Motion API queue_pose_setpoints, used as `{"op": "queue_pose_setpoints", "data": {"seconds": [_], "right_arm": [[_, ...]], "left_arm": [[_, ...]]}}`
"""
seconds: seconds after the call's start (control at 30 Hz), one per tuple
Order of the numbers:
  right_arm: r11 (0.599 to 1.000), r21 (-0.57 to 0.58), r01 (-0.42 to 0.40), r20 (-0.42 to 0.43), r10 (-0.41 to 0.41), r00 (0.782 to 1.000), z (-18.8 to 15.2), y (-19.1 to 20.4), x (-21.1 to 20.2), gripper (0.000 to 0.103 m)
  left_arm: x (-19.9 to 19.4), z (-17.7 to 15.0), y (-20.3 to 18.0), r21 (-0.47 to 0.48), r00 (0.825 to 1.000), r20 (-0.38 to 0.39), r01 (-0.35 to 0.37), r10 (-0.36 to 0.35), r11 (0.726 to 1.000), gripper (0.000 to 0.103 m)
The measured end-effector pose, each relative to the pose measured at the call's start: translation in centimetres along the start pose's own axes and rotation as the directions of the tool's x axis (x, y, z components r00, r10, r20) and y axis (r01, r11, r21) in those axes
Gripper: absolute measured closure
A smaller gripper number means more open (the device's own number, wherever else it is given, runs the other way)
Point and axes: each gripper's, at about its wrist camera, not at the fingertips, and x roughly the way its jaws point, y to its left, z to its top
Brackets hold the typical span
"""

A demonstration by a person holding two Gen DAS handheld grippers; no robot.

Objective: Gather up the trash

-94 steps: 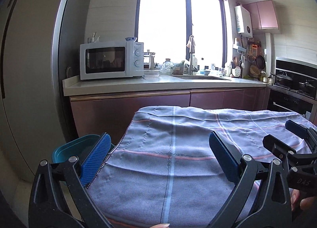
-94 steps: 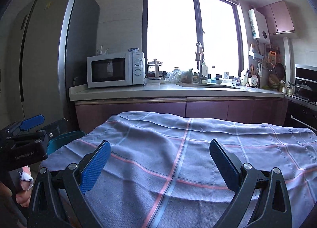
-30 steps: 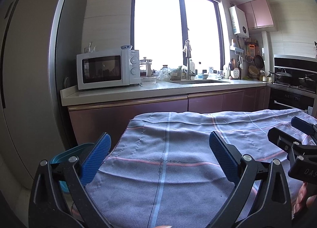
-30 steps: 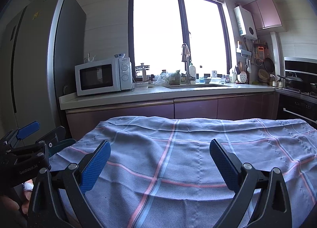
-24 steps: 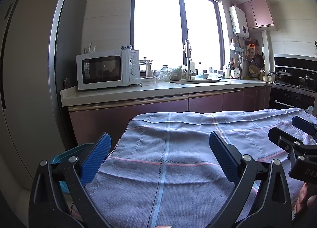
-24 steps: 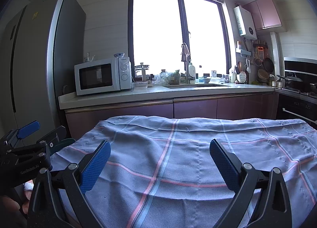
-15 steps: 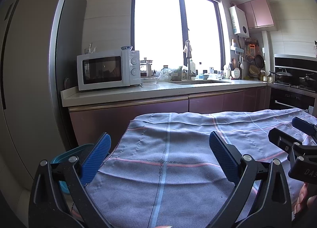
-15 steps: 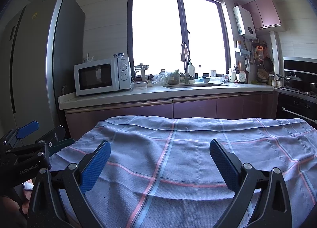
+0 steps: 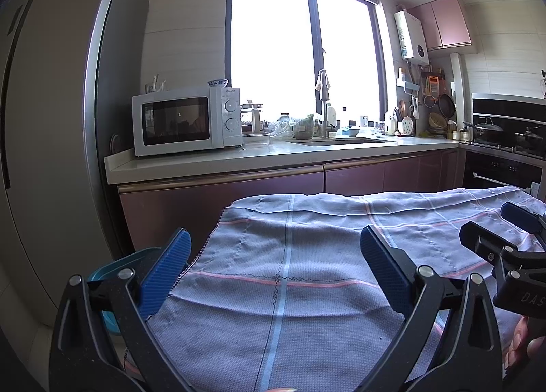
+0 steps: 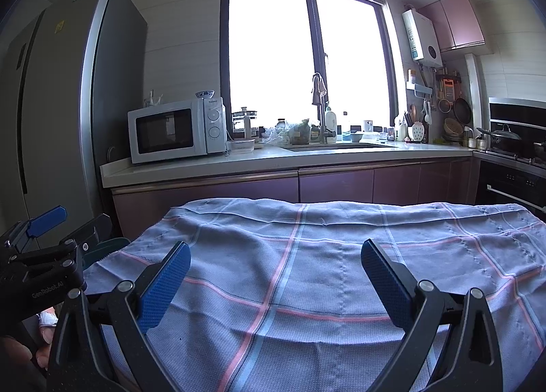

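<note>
My left gripper is open and empty above the left part of a table covered by a blue-grey checked cloth. My right gripper is open and empty above the same cloth. No trash shows on the cloth in either view. A teal bin stands on the floor at the table's left edge, partly hidden by my left fingers; its rim also shows in the right wrist view. Each gripper shows at the edge of the other's view.
A kitchen counter runs behind the table with a white microwave, a sink and bottles under a bright window. A tall grey fridge stands at the left. A stove with pots is at the right.
Both views have shifted slightly over the last second; the grippers stay open and hold their places over the cloth. Since three seconds ago both have drawn back a little from the counter.
</note>
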Motion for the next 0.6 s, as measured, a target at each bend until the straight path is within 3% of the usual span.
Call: {"op": "queue_pose_setpoints", "data": {"seconds": [0.6], "right_arm": [[1.0, 0.001, 0.001, 0.0, -0.001, 1.0, 0.03, -0.15, 0.23, 0.006]], "left_arm": [[-0.07, -0.07, -0.01, 0.003, 1.0, -0.004, 0.002, -0.002, 1.0, 0.006]]}}
